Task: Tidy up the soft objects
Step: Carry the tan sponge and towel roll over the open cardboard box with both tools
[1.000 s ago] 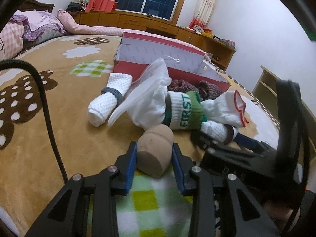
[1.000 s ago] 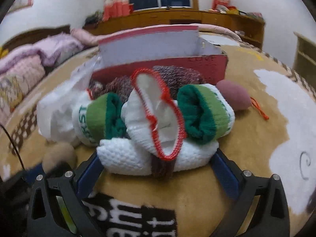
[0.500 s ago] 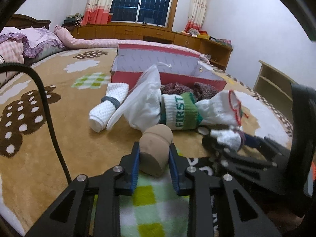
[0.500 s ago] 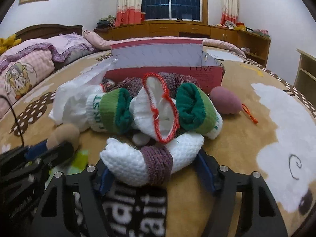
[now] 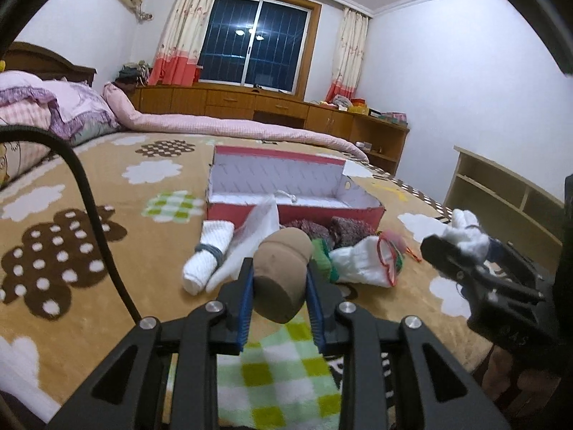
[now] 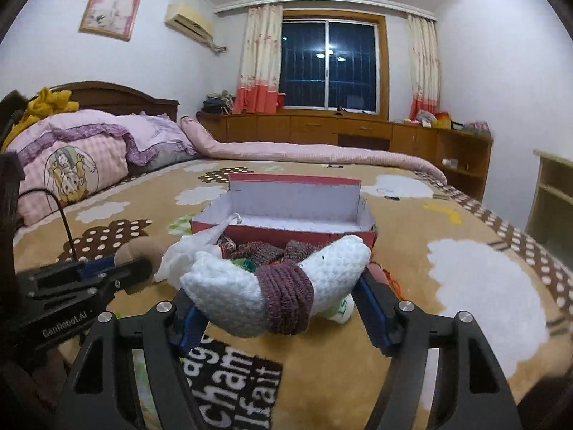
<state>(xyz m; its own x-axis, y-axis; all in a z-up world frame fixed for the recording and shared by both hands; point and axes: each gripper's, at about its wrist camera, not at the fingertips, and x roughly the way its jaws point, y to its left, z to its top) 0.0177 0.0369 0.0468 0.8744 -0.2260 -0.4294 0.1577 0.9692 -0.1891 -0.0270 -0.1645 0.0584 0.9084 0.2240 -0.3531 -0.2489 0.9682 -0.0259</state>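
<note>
My left gripper (image 5: 278, 297) is shut on a tan egg-shaped sponge (image 5: 281, 272) and holds it above the blanket. My right gripper (image 6: 279, 308) is shut on a white knitted roll with a maroon band (image 6: 275, 286), lifted clear of the bed; it also shows in the left wrist view (image 5: 465, 233). An open red box with a white inside (image 5: 286, 193) (image 6: 293, 208) lies on the bed behind a pile: a white roll with a grey band (image 5: 209, 254), a white plastic bag (image 5: 250, 240), dark knitted pieces (image 5: 322, 229) and a white sock with red trim (image 5: 365, 263).
The bed carries a tan patterned blanket (image 5: 89, 236) (image 6: 465, 286). Pink pillows (image 6: 71, 165) lie at the far left. Wooden cabinets (image 6: 322, 129) run under the window. A pale shelf unit (image 5: 501, 197) stands at the right. A black cable (image 5: 96, 222) arcs at the left.
Both grippers have risen from the blanket with their loads. The right gripper has pulled the maroon-banded roll up out of the pile. The box's inside now shows.
</note>
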